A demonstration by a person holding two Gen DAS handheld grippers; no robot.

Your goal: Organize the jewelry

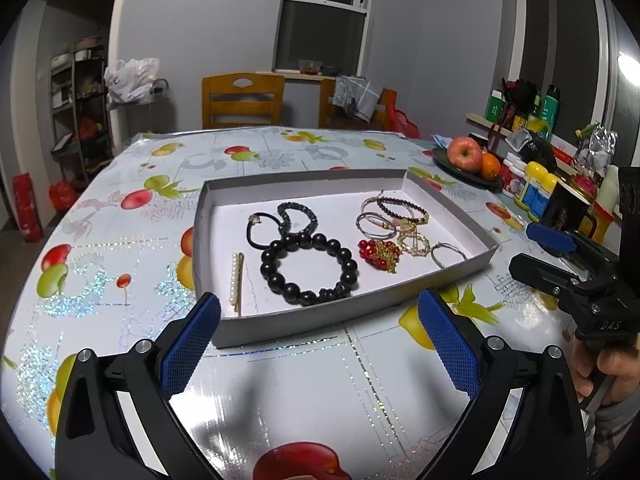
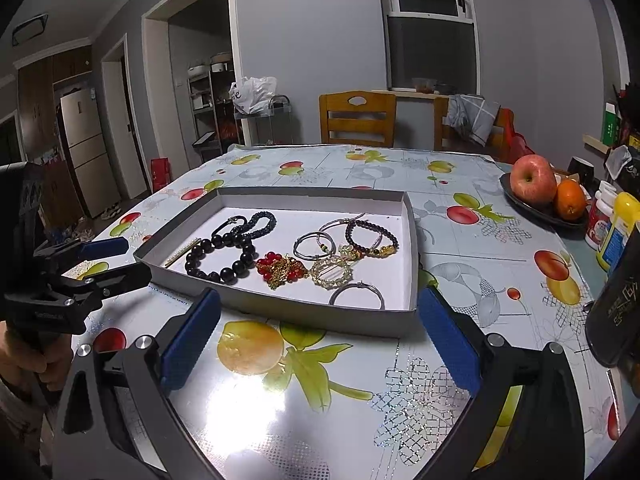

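A shallow white tray (image 1: 208, 208) (image 2: 412, 240) sits on the table with jewelry in it: a large black bead bracelet (image 1: 308, 270) (image 2: 222, 258), a pearl hair clip (image 1: 236, 278) (image 2: 182, 254), a black hair tie (image 1: 260, 230), a dark beaded bracelet (image 1: 298, 216) (image 2: 260, 222), a red-and-gold piece (image 1: 378, 254) (image 2: 280, 266), several thin bangles (image 1: 374, 224) (image 2: 314, 246) and a silver ring bangle (image 1: 448, 254) (image 2: 356, 294). My left gripper (image 1: 320, 344) (image 2: 108, 260) is open and empty just before the tray's near edge. My right gripper (image 2: 320, 340) (image 1: 548, 252) is open and empty at the tray's right near corner.
A dark plate with an apple (image 1: 464, 152) (image 2: 532, 178) and an orange (image 2: 570, 198) stands at the right. Bottles, jars and a black mug (image 1: 564, 204) crowd the right edge. Wooden chairs (image 1: 242, 98) stand behind the fruit-print tablecloth (image 1: 304, 392).
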